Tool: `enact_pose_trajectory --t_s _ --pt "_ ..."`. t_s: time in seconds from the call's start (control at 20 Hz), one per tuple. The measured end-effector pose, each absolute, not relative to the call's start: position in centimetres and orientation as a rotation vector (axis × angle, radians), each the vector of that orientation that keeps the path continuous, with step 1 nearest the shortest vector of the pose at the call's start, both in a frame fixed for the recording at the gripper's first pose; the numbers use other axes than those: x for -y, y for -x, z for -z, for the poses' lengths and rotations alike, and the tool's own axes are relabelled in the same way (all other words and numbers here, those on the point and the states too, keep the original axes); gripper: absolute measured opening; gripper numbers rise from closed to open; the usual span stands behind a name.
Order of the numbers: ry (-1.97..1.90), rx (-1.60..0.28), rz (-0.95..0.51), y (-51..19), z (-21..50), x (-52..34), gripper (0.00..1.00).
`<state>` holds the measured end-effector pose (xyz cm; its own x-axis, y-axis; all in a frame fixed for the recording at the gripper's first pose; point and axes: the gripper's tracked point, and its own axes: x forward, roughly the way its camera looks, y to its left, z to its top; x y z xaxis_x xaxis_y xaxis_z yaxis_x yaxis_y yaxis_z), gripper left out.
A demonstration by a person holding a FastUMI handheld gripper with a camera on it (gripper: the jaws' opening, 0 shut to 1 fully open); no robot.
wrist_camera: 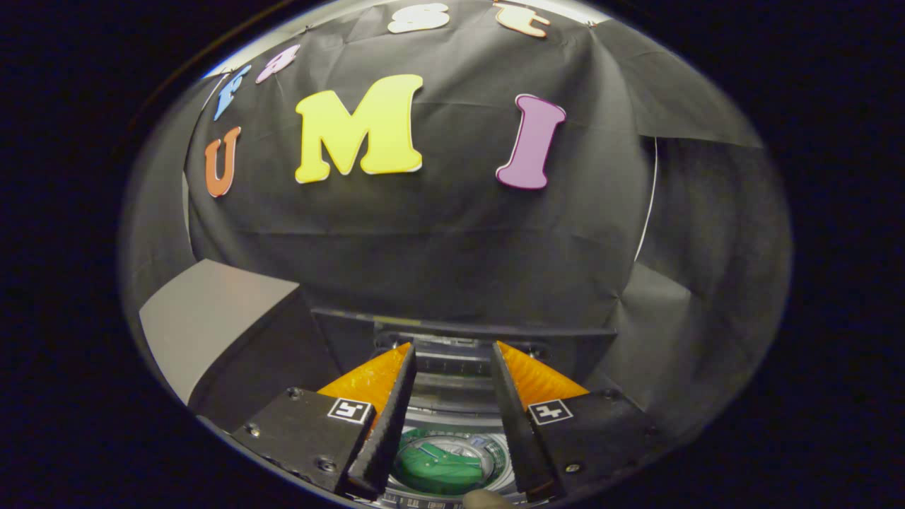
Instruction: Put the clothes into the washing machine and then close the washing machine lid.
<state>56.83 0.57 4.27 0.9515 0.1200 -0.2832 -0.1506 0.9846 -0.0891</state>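
Hand-held gripper (451, 417) open, empty, above washing machine (452, 396); green garment (442, 466) inside drum; lid closing apparently left.

The tool (452, 350) hung with its fingers parted and nothing between them, above the washing machine (452, 417) whose open drum mouth (442, 463) lay clear at 6 o'clock; its raised rear panel (459, 332) and the cloth wall (424, 247) blocked 12 o'clock

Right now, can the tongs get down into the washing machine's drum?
Probably yes: the tongs are open above the drum, with nothing between them and the green cloth already lying inside.
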Motion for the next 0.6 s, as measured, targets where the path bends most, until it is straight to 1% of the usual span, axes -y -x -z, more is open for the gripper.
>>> enact_pose_trajectory --t_s 0.3,0.6 --pt "0.106 -0.243 -0.14 -59.6 -7.1 -1.6 0.67" --pt "0.097 -0.269 -0.135 -62.2 -6.4 -2.1 0.67"
